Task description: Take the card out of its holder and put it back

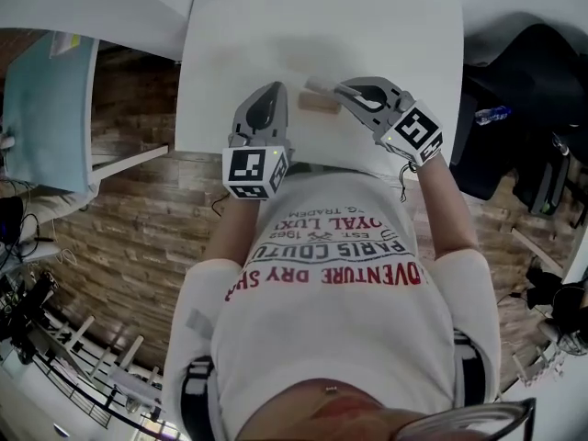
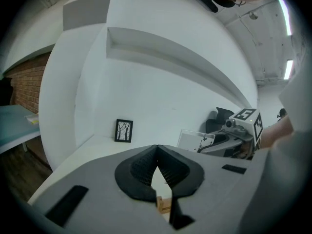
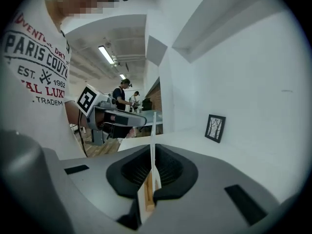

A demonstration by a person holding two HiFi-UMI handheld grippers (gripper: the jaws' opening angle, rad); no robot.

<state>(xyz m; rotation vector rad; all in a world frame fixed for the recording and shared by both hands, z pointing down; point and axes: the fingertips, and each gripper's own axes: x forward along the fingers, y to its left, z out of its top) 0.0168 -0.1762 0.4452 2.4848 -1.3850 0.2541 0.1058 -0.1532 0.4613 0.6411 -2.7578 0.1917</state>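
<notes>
Evidently right claw (image 3: pixel 153 151) pinches the card (image 3: pixel 152 128) (seen edge-on), holder (image 2: pixel 164 204) mostly hidden.

A white table (image 1: pixel 220 81) by a white wall, a small black-framed picture of trees (image 2: pixel 124 130) standing at the back of it, a light blue table (image 1: pixel 46 108) off to one side, a brown floor (image 1: pixel 129 228), a black chair (image 1: pixel 519 67), a bottle (image 1: pixel 491 115) near it, a long ceiling light (image 3: pixel 106 54)

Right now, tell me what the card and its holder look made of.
The card looks like thin, stiff plastic or laminated sheet, pale and smooth. Seen edge-on in the right gripper view, it stays a straight sliver. The holder looks like bare light wood, a matte tan block with squared edges.
</notes>
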